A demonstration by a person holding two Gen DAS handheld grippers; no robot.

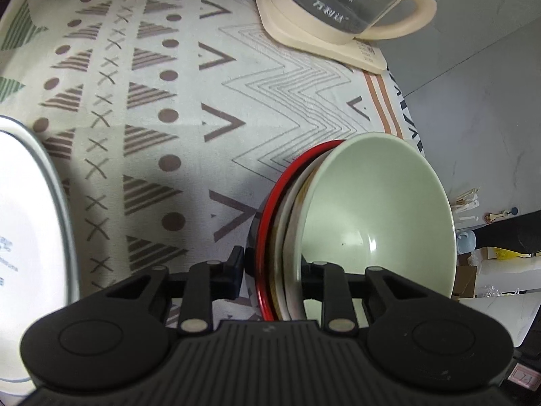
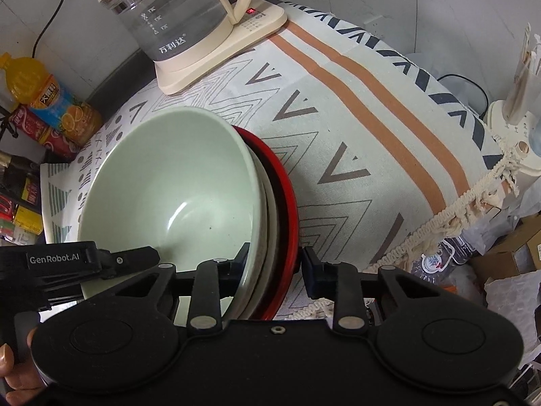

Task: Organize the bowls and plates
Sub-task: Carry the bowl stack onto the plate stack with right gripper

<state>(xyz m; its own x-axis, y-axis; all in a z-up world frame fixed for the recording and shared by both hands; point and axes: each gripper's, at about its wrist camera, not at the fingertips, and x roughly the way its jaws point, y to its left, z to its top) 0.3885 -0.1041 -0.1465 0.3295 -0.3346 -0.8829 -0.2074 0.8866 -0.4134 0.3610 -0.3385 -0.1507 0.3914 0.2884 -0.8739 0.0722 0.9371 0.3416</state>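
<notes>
Stack of bowls (image 1: 338,223), green one on top, red one at the bottom, sits on the patterned-cloth surface (image 1: 175,101). Left hand-held gripper (image 1: 272,270) clamps one side of the stack's rims; right hand-held gripper (image 2: 274,264) clamps the opposite side. White plate (image 1: 30,237) lies left of the stack; kettle (image 2: 182,23) behind.

My left hand-held gripper (image 1: 272,270): matte black, ribbed centre plate, two round side discs, silver pivot rivets on linkage bars. My right hand-held gripper (image 2: 274,264): same black build, one centre screw. White "GenRobot.AI" lettering on left unit's side.
</notes>
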